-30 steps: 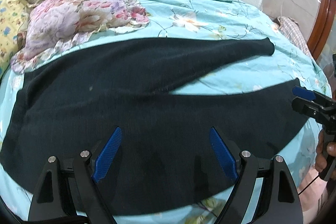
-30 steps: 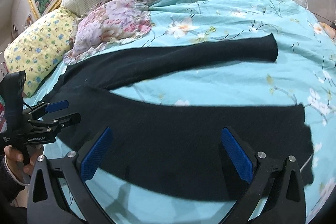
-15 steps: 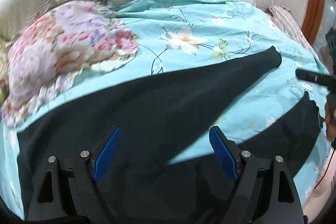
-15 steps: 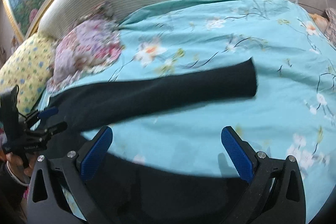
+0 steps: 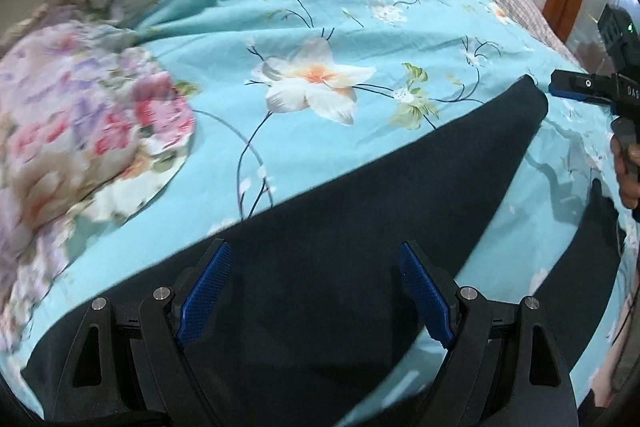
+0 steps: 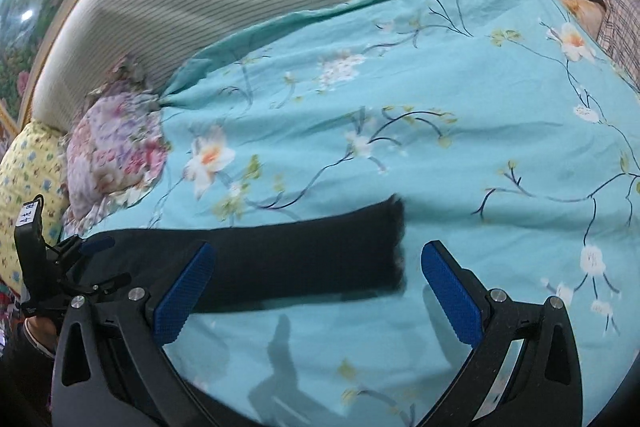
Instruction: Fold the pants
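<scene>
Both grippers, left gripper and right gripper, hover with jaws wide apart over the black pants. Risk: pinching the bed sheet along with the hem.

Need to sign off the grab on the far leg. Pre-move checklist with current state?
1. Left claw open: ok, blue pads wide apart above the dark navy knit pants.
2. Right claw open: ok.
3. Far leg's cuff between the right claw's pads: ok in image, contact cannot tell.
4. Far leg flat on the turquoise floral bedsheet: ok, no folds seen.
5. Near leg position: not ok, mostly out of view; only a strip shows.
6. Pink floral pillow apart from pants: ok.
</scene>
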The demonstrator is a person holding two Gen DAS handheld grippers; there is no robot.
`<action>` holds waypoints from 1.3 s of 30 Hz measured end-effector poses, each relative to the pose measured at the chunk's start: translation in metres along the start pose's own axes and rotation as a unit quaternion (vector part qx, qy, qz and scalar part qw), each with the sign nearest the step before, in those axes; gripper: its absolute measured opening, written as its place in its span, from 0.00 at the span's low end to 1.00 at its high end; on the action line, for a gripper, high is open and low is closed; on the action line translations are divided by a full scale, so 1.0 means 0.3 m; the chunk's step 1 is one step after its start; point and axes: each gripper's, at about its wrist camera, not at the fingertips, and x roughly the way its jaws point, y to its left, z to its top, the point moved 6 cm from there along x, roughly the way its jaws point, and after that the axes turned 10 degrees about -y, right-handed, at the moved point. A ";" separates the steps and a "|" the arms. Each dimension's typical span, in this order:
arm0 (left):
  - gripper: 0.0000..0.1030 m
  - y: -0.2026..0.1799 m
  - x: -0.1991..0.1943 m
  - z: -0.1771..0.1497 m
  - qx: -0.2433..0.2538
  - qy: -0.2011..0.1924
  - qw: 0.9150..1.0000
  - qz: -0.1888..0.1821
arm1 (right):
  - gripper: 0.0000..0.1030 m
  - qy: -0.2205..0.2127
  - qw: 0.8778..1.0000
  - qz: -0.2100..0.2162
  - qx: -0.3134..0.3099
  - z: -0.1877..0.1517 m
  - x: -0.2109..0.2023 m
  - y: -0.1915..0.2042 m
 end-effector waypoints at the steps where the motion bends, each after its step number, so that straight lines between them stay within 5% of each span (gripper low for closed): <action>1: 0.83 0.004 0.018 0.011 0.001 0.004 1.000 -0.008 | 1.00 0.003 1.000 0.002 0.004 0.006 0.013 -0.013; 9: 0.83 0.012 0.175 0.079 0.033 0.058 0.996 -0.065 | 0.88 0.036 0.999 0.015 0.012 0.019 0.100 -0.061; 14: 0.81 -0.012 0.236 0.060 0.057 0.101 0.989 -0.094 | 0.56 0.051 0.999 0.019 0.000 0.015 0.130 -0.053; 17: 0.51 -0.061 0.217 0.044 0.090 0.097 0.985 -0.111 | 0.30 0.051 0.999 0.016 -0.005 0.015 0.127 -0.059; 19: 0.11 -0.089 0.195 0.033 0.103 0.095 0.983 -0.116 | 0.15 0.052 0.998 0.017 -0.008 0.014 0.123 -0.059; 22: 0.07 -0.119 0.137 0.021 0.111 0.073 0.984 -0.116 | 0.04 0.044 0.999 0.019 -0.012 0.019 0.103 -0.056; 39: 0.04 -0.232 -0.316 -0.151 0.030 -0.007 0.990 -0.136 | 0.03 -0.015 0.997 0.071 -0.032 -0.093 -0.178 0.008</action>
